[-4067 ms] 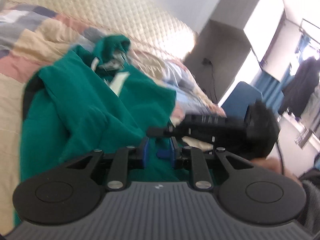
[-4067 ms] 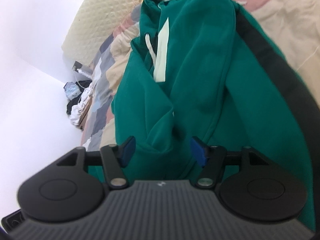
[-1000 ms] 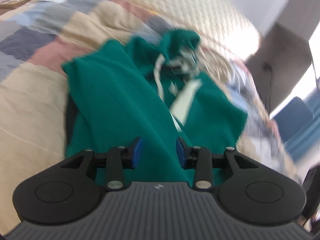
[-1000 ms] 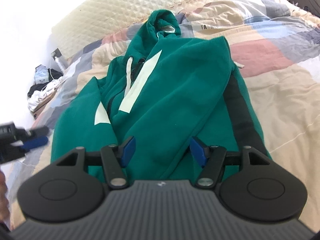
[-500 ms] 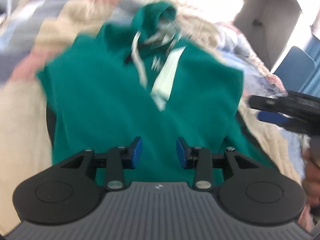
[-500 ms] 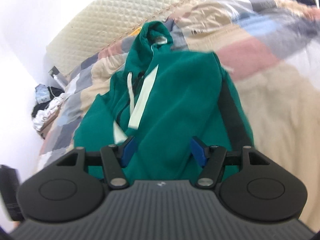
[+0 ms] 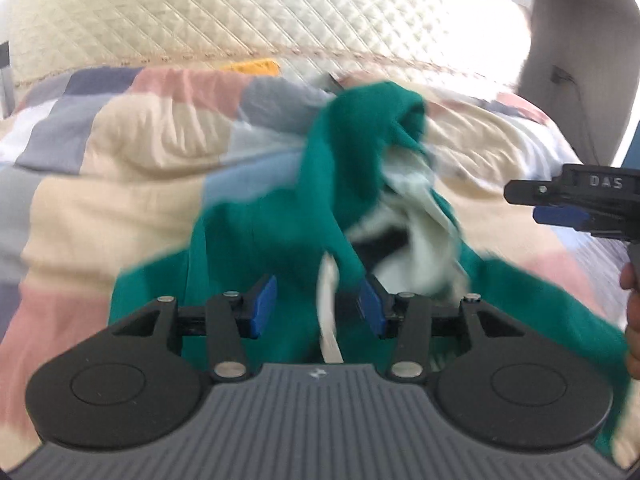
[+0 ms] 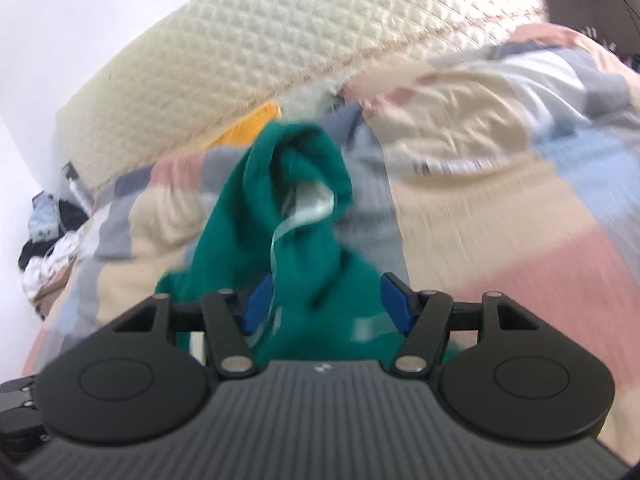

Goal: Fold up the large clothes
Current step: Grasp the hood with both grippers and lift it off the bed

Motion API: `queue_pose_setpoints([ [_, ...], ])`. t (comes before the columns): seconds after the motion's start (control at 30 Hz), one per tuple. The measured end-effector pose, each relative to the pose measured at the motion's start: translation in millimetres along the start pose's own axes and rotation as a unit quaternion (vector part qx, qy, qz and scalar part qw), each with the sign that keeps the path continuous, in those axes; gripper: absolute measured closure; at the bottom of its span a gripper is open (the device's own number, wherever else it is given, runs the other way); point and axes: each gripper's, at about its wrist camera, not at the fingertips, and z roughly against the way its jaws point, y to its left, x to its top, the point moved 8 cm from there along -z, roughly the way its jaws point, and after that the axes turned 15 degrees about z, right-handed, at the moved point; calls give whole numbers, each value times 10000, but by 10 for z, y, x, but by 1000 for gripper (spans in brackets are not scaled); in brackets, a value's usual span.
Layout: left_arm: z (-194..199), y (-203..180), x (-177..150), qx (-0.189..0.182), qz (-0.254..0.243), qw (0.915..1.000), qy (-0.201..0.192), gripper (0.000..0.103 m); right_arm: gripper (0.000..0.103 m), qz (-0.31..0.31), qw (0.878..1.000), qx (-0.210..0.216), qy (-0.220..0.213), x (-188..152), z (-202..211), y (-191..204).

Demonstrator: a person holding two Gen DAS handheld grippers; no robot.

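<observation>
A green hoodie [image 7: 320, 208] with pale lining and a white drawstring lies on the patchwork quilt, its hood bunched up toward the headboard. It also shows in the right wrist view [image 8: 288, 216]. My left gripper [image 7: 318, 308] is open and empty, low over the hoodie's neck area. My right gripper [image 8: 326, 304] is open and empty, just above the hoodie below the hood. The right gripper also shows at the right edge of the left wrist view [image 7: 568, 200]. Both views are blurred by motion.
The patchwork quilt [image 7: 120, 160] covers the bed. A cream quilted headboard [image 7: 280, 12] stands behind it. A yellow item [image 8: 248, 128] lies at the headboard's base. Clutter [image 8: 44, 220] sits at the far left beside the bed.
Both grippers have moved forward along the hoodie toward the hood, which now fills the middle of both views. Both stay open and empty.
</observation>
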Motion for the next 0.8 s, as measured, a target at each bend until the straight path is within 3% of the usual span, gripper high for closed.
queue_pose_setpoints([
  [0.13,-643,-10,329,76,174,9998,-16,50,40,-95,9998,156,-73,277,-578,-104],
  [0.33,-1181,-173,688,-114,502,9986,-96,50,48,17,10000,-89,-28,522,-1262,-254],
  [0.5,-1498,-254,748,250,192,9995,-4,52,52,-519,9985,196,-45,544,-1615,-332],
  [0.53,-1559,-251,745,307,124,9995,21,59,57,-511,9984,219,62,513,-1687,-304],
  [0.57,-1591,-250,719,368,60,9993,50,65,70,-435,9986,213,229,461,-1759,-264],
  [0.63,-1654,-224,655,463,11,9987,198,89,79,-179,9980,72,597,359,-1857,-180],
  [0.67,-1639,-203,631,460,30,9987,219,92,88,-72,9977,-8,675,324,-1860,-148],
  [0.8,-1441,-169,574,390,32,9991,190,97,94,157,9995,49,285,392,-1642,-53],
])
